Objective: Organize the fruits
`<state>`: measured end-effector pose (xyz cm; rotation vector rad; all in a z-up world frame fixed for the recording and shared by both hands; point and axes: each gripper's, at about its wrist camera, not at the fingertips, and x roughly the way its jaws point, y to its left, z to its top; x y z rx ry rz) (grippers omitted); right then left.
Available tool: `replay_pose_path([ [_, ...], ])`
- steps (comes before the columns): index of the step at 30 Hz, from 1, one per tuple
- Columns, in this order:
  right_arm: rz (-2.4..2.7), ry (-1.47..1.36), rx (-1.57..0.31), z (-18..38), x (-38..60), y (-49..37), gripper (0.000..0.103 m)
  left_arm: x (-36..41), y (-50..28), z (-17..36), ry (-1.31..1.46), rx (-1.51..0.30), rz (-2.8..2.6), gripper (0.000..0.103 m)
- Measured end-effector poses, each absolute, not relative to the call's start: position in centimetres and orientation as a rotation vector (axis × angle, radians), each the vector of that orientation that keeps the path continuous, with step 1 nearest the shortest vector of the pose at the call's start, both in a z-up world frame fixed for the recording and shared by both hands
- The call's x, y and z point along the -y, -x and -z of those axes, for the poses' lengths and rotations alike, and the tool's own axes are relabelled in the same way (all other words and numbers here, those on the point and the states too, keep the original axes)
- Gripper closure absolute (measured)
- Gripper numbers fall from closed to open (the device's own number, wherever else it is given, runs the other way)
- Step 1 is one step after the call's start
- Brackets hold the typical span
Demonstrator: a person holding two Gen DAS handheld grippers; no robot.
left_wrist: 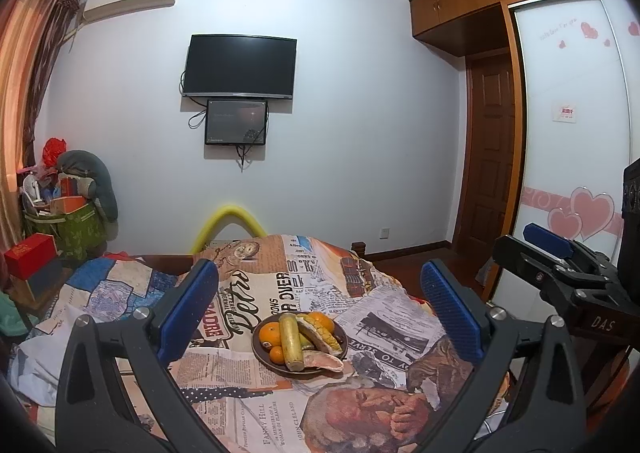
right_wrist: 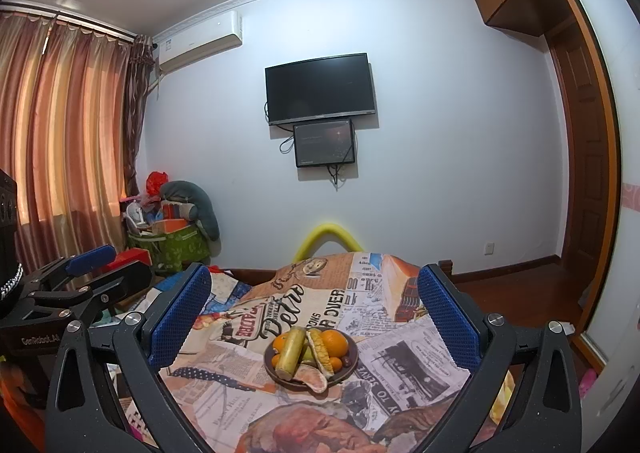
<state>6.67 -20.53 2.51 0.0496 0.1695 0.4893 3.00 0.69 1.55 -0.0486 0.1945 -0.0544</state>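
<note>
While both tools hang above the bed, the left gripper (left_wrist: 320,317) spreads wide and grips nothing. Between them, the brown plate (left_wrist: 259,349) of oranges (left_wrist: 269,334), a yellow-green stalk (left_wrist: 291,341) and corn (left_wrist: 320,337) sits on the newspaper-print blanket (left_wrist: 248,413). The right gripper (right_wrist: 316,317) likewise gapes wide, holding nothing.

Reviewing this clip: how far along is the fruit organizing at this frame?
Nothing looks done yet. The fruit, including the oranges and a long yellow-green piece, is all piled on the brown plate on the newspaper-print cloth. Nothing is in hand: the left gripper and right gripper are both open and empty, held short of the plate. All the sorting remains.
</note>
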Motion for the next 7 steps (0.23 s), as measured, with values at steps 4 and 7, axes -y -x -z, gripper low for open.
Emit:
replay_pose_path([
  [4,-0.490,-0.044,-0.176,-2.34,20.36,-6.84,0.000,-0.69,-2.99,-1.53,0.050,-0.194,0.055,0.000],
  [7,-0.487,-0.037,-0.179,-2.13,20.25,-7.01,0.000,-0.69,-3.06,-1.51,0.046,-0.198,0.056,0.000],
])
